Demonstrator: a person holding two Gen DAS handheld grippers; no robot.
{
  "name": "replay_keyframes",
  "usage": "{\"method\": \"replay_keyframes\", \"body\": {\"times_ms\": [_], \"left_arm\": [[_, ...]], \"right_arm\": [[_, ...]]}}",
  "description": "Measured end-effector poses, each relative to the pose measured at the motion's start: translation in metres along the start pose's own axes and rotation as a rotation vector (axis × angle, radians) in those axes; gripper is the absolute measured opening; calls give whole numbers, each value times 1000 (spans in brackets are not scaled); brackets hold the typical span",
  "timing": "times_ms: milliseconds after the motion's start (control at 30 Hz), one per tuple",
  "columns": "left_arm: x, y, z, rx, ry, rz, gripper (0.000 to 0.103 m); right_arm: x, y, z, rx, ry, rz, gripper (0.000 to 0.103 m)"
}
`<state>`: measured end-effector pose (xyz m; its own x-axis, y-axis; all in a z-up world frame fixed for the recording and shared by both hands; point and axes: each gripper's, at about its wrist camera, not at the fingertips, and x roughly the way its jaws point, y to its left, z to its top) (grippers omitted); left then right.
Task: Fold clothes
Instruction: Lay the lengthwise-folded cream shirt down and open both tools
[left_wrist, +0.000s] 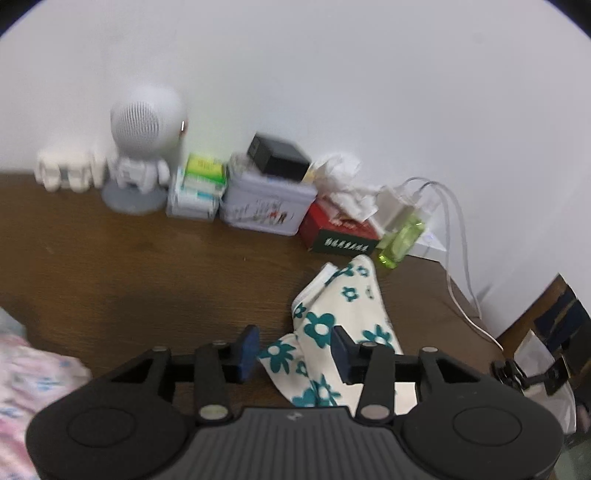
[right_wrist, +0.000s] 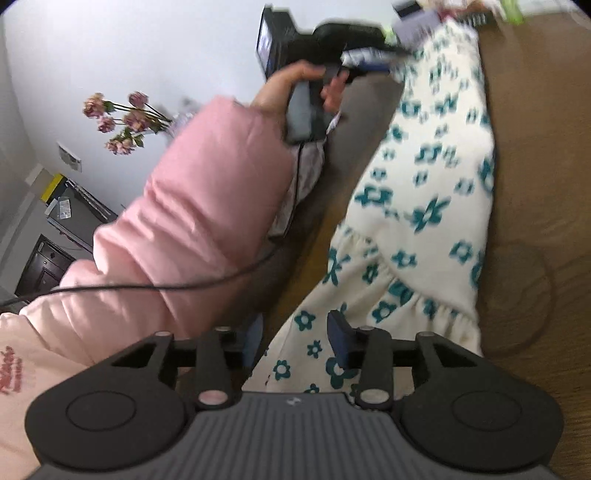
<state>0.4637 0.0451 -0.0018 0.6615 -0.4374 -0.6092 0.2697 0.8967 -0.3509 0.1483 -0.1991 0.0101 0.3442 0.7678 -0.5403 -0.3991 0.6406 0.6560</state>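
The garment, cream with teal flowers, lies along the brown table. In the right wrist view it runs from 6 o'clock up to 1 o'clock; in the left wrist view a narrow end of it reaches from 6 o'clock toward 1 o'clock, stopping just short of the green bottle.

Left gripper: jaws spread, cloth lying between the pads with a visible gap on both sides; nothing pinched. Right gripper: jaws likewise spread, with the gathered hem passing between them, unclamped.

Judged step: a release after laying the garment lengthwise, one fold apparently set down.

Next move, as judged: back both grippers clear of the cloth without dragging it, then re-grip for the following fold. Your left hand works at 12 o'clock in the right view; keep its trailing cable off the fabric. Expect the soft hem to shift if a pad snags it
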Motion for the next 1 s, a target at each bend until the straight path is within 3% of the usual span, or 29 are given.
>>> {"method": "replay_keyframes", "body": {"times_ms": [167, 267, 333, 400, 500, 600, 700, 733, 800, 867, 1000], "left_arm": [[-63, -28, -28, 128, 22, -31, 45], [-105, -51, -62, 216, 47, -64, 43], [-128, -64, -89, 252, 76, -116, 41], [-146, -78, -117, 301, 121, -167, 19], [-169, -97, -160, 373, 180, -232, 13], [-185, -105, -193, 413, 208, -246, 13], [-200, -102, -214, 404, 205, -203, 16], [-204, -100, -218, 390, 201, -188, 21], [-213, -95, -224, 361, 194, -163, 41], [-217, -93, -227, 341, 199, -153, 41], [-214, -93, -237, 306, 228, -161, 37]], "right_arm": [[-22, -13, -9, 14, -50, -50, 40], [-29, -22, -14, 21, -72, -86, 39], [-24, -20, -18, -9, -60, -119, 33], [-18, -17, -22, -44, -43, -154, 22], [-1, -13, -28, -88, -9, -169, 22], [6, -9, -35, -126, -4, -174, 23], [-5, -9, -40, -117, -30, -129, 24], [-13, -7, -42, -123, -50, -127, 25], [-34, -3, -47, -145, -103, -139, 35], [-53, -4, -54, -154, -143, -194, 43], [-70, -19, -71, -112, -139, -272, 43]]}}
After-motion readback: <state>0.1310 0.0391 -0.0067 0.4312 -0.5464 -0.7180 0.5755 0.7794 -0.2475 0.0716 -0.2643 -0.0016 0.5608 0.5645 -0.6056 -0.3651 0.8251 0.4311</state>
